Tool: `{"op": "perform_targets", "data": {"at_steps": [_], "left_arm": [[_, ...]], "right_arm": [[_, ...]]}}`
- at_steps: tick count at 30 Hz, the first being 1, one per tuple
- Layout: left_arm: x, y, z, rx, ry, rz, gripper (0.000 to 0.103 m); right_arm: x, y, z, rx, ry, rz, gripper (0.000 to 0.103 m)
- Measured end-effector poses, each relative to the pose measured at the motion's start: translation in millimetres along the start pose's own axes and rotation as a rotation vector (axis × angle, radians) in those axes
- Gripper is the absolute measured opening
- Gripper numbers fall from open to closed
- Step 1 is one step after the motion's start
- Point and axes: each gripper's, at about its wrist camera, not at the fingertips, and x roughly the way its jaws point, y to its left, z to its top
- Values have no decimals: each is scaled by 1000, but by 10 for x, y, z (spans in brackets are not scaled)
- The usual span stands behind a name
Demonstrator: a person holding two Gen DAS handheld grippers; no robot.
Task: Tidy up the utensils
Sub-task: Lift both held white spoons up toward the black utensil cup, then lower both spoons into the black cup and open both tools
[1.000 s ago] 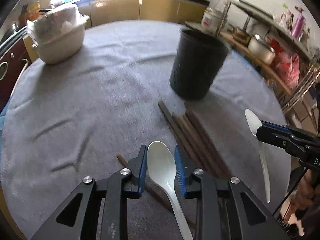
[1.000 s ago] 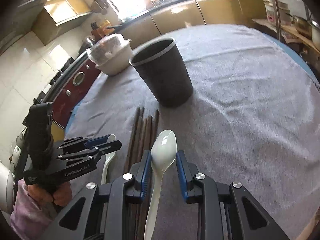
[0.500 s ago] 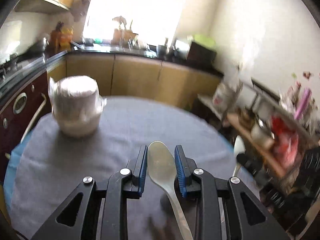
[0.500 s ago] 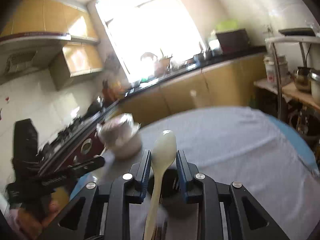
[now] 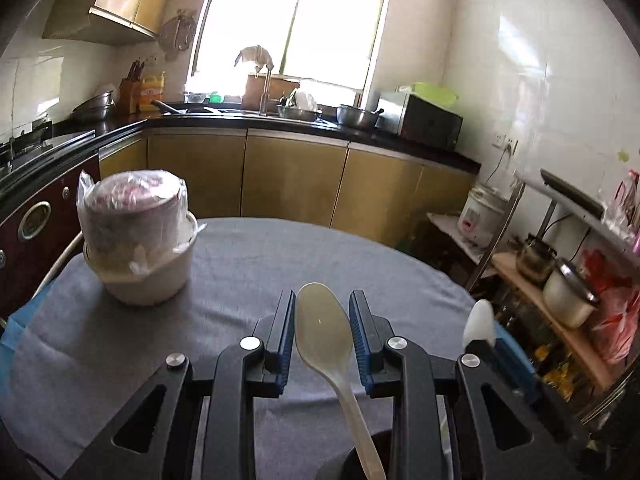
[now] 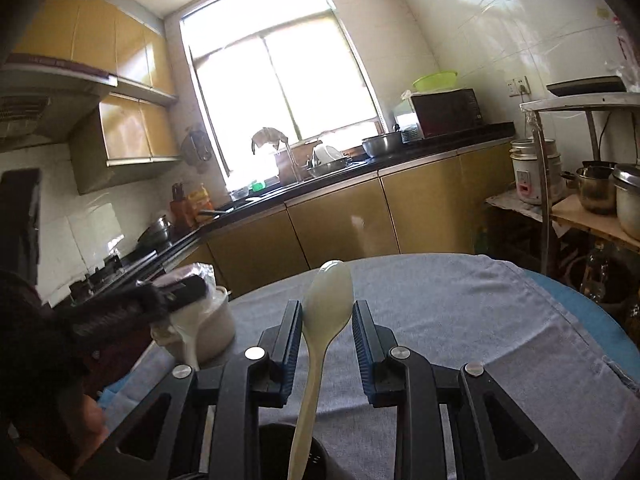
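We see the left gripper (image 5: 323, 338) with its blue pads narrowly apart, pinching a pale spoon (image 5: 323, 332) by the sides of its bowl. The bowl points forward and up between the pads; the handle slants back down toward a dark holder (image 5: 358, 462) at the bottom edge of the left wrist view. Only a sliver of that holder's rim shows, so we cannot tell whether the handle tip is inside it or just above it.

The right gripper (image 6: 326, 336) stands the same way, pads set narrowly, pinching a second pale spoon (image 6: 327, 300) at the lower part of its bowl. Its handle runs down toward the dark holder (image 6: 286, 456), whose round mouth shows between the gripper's arms at the bottom of the right wrist view. The handle's end is cut off by the frame edge, so we cannot say whether it touches anything.

Each gripper also shows in the other's view: the right one, at the right of the left wrist view, is mostly hidden behind the left gripper's frame, with only its spoon tip clear. The left one is dark and blurred at the left of the right wrist view.

Beyond lie the table (image 5: 248, 276) under grey cloth and a wrapped pot (image 5: 136, 236) at its far left.
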Motion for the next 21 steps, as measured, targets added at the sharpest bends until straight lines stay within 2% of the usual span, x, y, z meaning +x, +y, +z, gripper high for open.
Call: {"op": "perform_targets", "data": {"at_steps": [4,6,11,14,15,16,18,19,21], "left_arm": [[-10,-42,-129,35,-18,13,29],[-6,-66,-182,59,6,10,29],[-71,-77,-343,94,91,-52,29],[-205,-78,-388,114,106,-78,29],[-258,-73,-406,121,109,-80,34],[-338,-56,-420,124,109,-87,44],[-482,-16,-440,124,100,-89,57],[-579,24,-457,123,92,-83,60],[-746,128,-488,114,88,-74,62]], "right_arm": [[-96,10,-112,-47,8,21,27],[-161,13,-155,-64,18,32,28],[-417,42,-223,-85,25,52,28],[-529,63,-247,-92,42,74,28],[-563,62,-261,-91,54,78,29],[-592,55,-269,-88,62,83,29],[-645,44,-285,-69,93,100,32],[-675,35,-293,-57,100,100,34],[-767,-12,-303,-21,106,106,46]]}}
